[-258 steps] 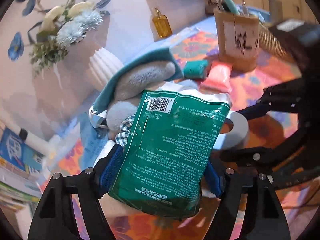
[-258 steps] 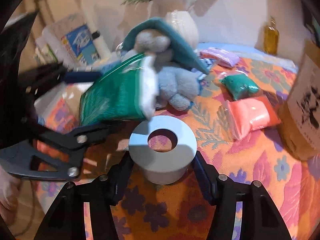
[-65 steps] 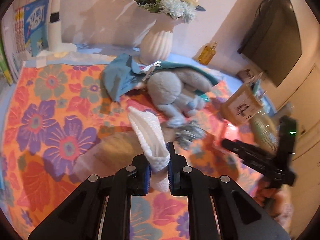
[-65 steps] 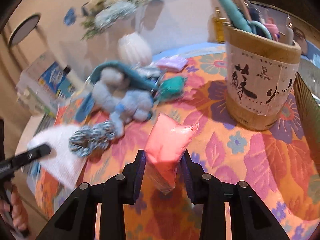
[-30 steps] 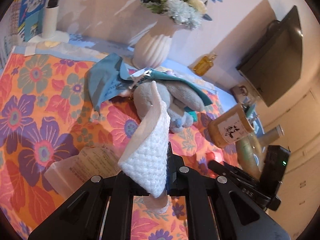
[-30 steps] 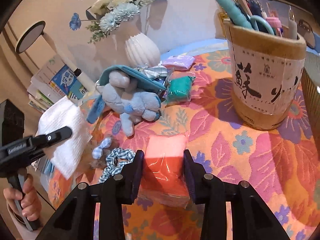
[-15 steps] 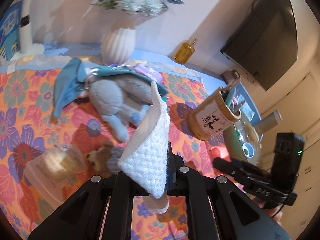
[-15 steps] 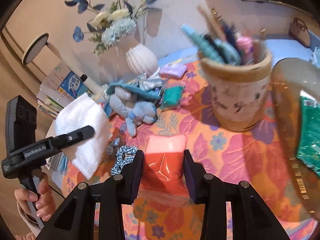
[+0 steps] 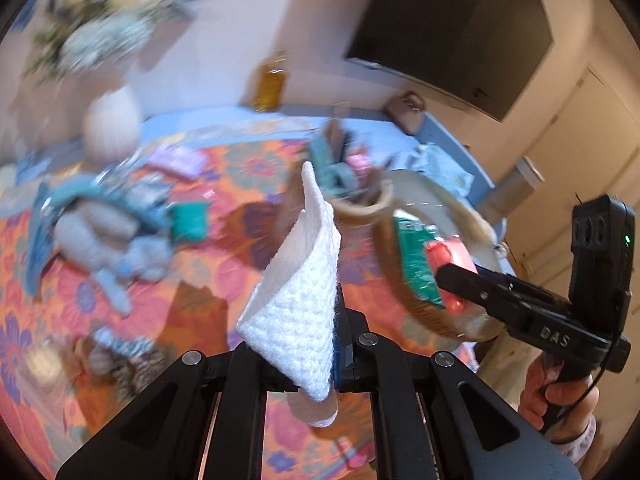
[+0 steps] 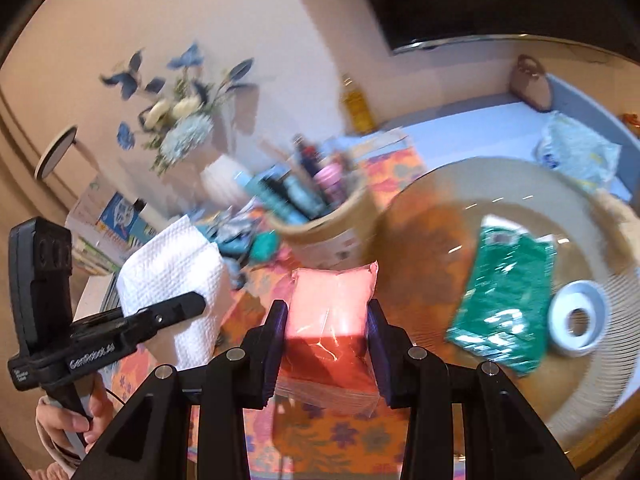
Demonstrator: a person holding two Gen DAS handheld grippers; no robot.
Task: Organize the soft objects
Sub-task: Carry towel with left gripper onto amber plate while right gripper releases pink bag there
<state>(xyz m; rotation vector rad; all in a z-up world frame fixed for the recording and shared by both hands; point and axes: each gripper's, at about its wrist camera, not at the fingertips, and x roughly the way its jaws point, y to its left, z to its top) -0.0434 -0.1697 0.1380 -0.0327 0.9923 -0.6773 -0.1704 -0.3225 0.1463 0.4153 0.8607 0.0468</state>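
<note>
My left gripper (image 9: 336,344) is shut on a folded white knit cloth (image 9: 300,312) held upright above the flowered tablecloth; the cloth also shows in the right wrist view (image 10: 176,276). My right gripper (image 10: 326,320) is shut on a pink soft pack (image 10: 332,300), also seen in the left wrist view (image 9: 450,264), just left of the round woven basket (image 10: 516,184). In the basket lie a green packet (image 10: 504,300) and a white tape roll (image 10: 576,320). A grey plush toy (image 9: 100,236) and a green pack (image 9: 188,220) lie on the table.
A bamboo holder (image 10: 328,228) full of pens and brushes stands beside the basket. A white vase (image 9: 112,128) with flowers and an amber bottle (image 9: 272,84) stand at the back. A scrunchie (image 9: 124,348) lies at the near left. The views are motion-blurred.
Both grippers have swung right toward the basket, with the cloth and the pink pack still held. The basket with the green packet and tape roll has come into fuller view.
</note>
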